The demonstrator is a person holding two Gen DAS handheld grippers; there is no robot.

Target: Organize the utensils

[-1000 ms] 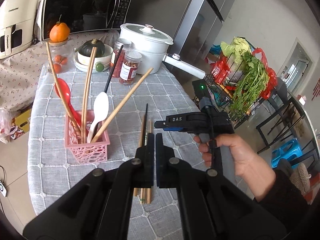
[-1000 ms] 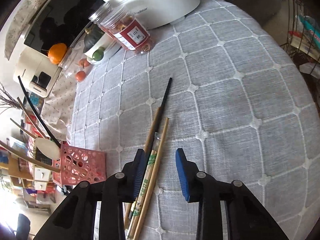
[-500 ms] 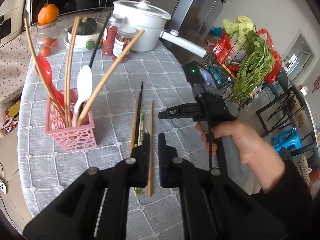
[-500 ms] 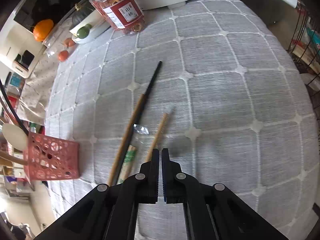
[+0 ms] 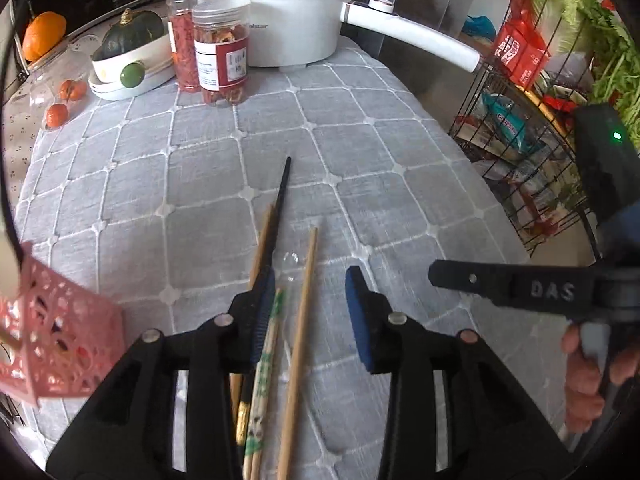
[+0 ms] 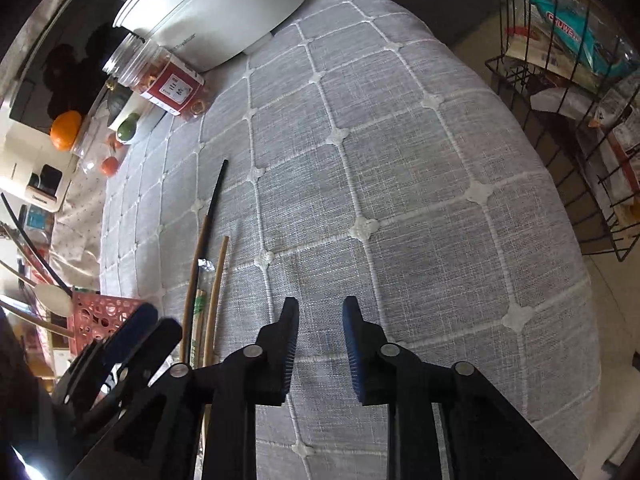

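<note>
Several chopsticks lie together on the grey checked tablecloth (image 5: 380, 184): a black one (image 5: 280, 196), a brown one (image 5: 262, 240), a light wooden one (image 5: 304, 288) and a wrapped pair with green print (image 5: 268, 356). My left gripper (image 5: 310, 292) is open and low over them, its jaws either side of the wooden one. The pink utensil basket (image 5: 48, 344) stands at the left, also in the right wrist view (image 6: 100, 316). My right gripper (image 6: 318, 316) is open and empty over bare cloth, to the right of the chopsticks (image 6: 214, 280).
A white pot (image 5: 280, 20) with a long handle, two red-labelled jars (image 5: 220, 56) and a bowl with a squash (image 5: 128, 52) stand at the table's far side. A wire rack (image 5: 520, 140) with groceries stands beyond the table's right edge.
My left gripper has opened and dropped close over the chopsticks. My right gripper has opened and moved right, away from the chopsticks.
</note>
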